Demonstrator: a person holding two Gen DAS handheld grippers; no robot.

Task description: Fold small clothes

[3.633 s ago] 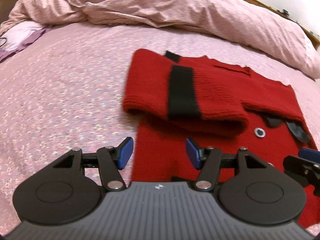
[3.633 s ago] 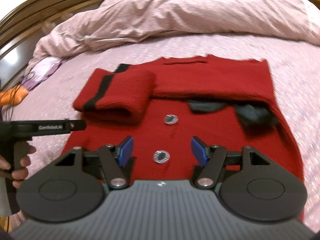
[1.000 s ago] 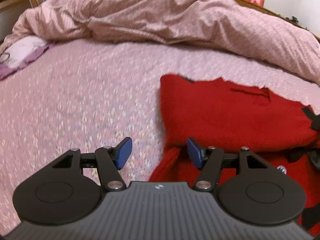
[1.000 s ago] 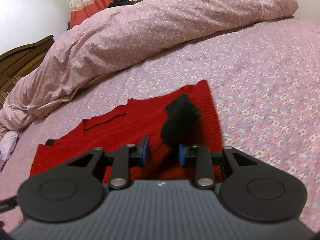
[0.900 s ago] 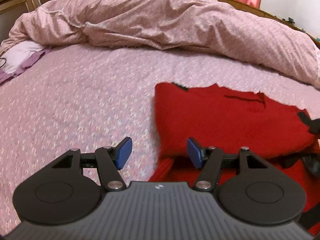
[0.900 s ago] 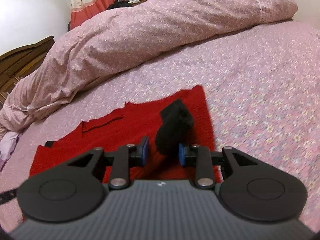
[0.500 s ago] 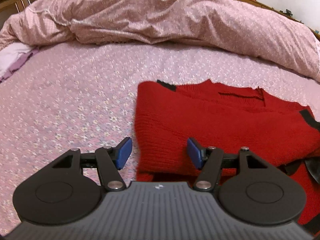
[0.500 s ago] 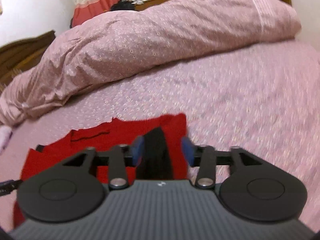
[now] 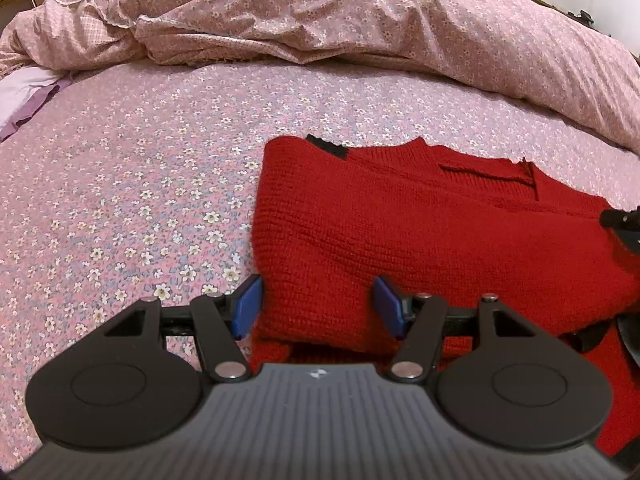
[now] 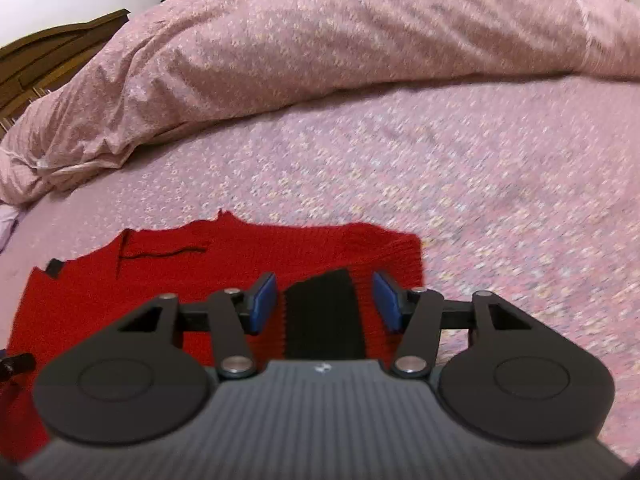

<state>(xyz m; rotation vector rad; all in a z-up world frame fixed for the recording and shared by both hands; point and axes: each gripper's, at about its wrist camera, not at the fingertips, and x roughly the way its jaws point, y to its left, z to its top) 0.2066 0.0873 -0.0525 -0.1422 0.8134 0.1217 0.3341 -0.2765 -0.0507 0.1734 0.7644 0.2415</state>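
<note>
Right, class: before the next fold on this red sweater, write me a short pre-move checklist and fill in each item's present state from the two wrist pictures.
1. Left tool free of cloth: ok. Its pads stand apart with the sweater lying between them, not pinched.
2. Right tool let go: ok. It is open, with the black band lying loose between the pads.
3. Folded-over layer lying flat: ok in the left view; the top surface looks smooth.
4. Sweater fully on the bedsheet, clear of the duvet: ok.
5. Lower hem straight: cannot tell, as both tools hide it.
6. Right view sharp enough to aim from: not ok, it is blurred.
</note>
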